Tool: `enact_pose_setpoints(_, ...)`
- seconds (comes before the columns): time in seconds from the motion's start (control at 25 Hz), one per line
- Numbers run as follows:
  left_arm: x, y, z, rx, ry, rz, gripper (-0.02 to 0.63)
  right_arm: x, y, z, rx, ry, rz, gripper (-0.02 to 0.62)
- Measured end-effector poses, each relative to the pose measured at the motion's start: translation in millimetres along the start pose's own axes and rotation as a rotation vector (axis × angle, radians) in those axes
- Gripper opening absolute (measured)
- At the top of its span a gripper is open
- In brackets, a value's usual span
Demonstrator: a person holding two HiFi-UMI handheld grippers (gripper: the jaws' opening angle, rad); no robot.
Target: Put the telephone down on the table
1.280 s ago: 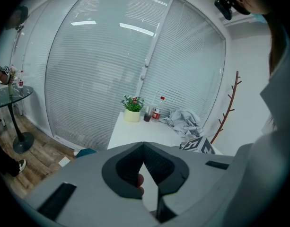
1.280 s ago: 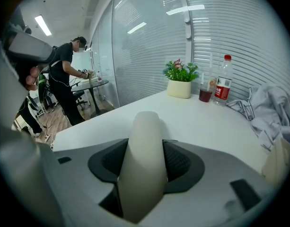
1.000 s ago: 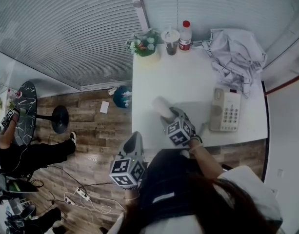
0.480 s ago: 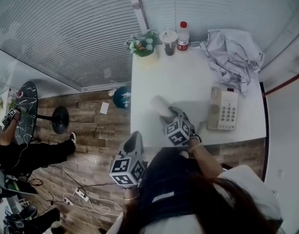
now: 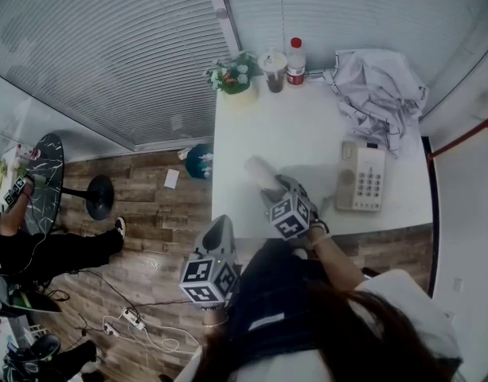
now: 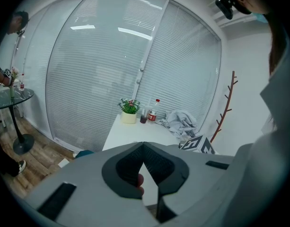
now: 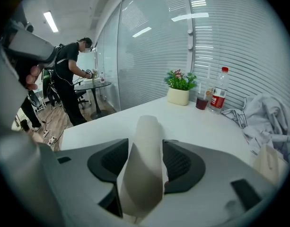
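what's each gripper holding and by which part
The right gripper clamps the telephone handset around its middle, between both fingers. The left gripper is shut on nothing.

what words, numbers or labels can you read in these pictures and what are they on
None can be read.
Bottle: red label, print too small.
Telephone base: keypad figures too small.
Handset in the tongs of the right gripper: no print visible.
Cubes on the right and the left gripper: square marker patterns, no letters.
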State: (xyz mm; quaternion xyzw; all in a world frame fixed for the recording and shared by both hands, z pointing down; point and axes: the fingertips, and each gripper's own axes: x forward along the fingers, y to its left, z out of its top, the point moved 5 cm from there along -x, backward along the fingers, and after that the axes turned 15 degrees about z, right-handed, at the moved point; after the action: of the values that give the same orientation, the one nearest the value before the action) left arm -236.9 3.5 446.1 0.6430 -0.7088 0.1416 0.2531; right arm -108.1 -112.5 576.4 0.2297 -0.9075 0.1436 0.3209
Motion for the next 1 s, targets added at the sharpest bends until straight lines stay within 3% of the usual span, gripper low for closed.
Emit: enact_pose_setpoints(1.0, -23, -35, -8, 0.025, -0.041, -0.056, 0.0, -48, 0, -14, -0.017, -0.034, -0.06, 0.212)
